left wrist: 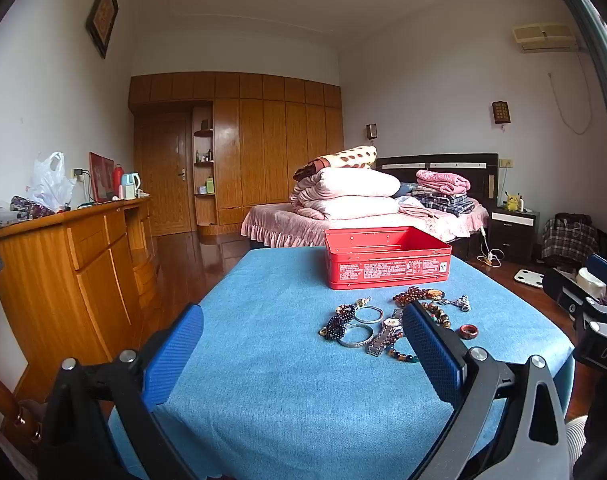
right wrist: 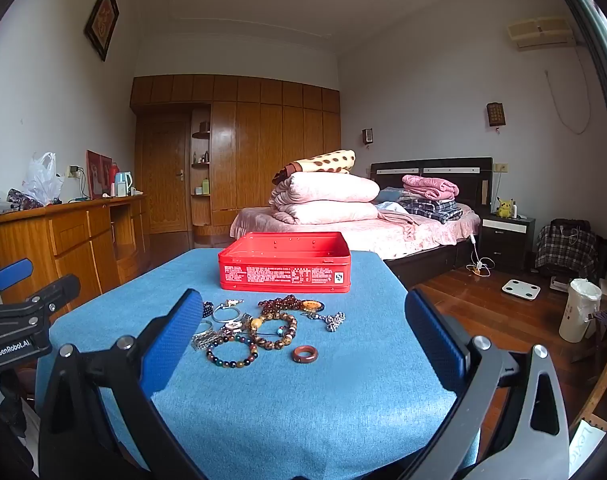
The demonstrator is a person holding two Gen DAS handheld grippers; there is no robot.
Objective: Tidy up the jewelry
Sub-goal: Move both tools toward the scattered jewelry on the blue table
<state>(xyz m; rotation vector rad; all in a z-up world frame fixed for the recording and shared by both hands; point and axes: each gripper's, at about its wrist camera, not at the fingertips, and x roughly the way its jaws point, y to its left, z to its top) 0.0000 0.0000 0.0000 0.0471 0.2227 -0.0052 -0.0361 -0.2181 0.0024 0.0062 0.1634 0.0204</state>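
Observation:
An open red tin box point(left wrist: 387, 258) stands at the far side of the blue-covered table point(left wrist: 271, 380); it also shows in the right wrist view point(right wrist: 285, 264). In front of it lies a pile of jewelry: bead bracelets point(right wrist: 273, 330), a multicoloured bead bracelet point(right wrist: 232, 354), silver bangles point(left wrist: 355, 335), a watch point(left wrist: 385, 334), a red-brown ring point(right wrist: 305, 354) and a silver chain point(right wrist: 333, 322). My left gripper point(left wrist: 303, 340) is open and empty, hovering before the pile. My right gripper point(right wrist: 303, 332) is open and empty, the pile between its blue fingers point(right wrist: 171, 344).
A wooden dresser point(left wrist: 75, 264) stands left of the table, a bed point(left wrist: 363, 220) with folded bedding behind it. On the floor to the right are a scale point(right wrist: 520, 289) and a white bin point(right wrist: 579, 310). The table edges drop off left and right.

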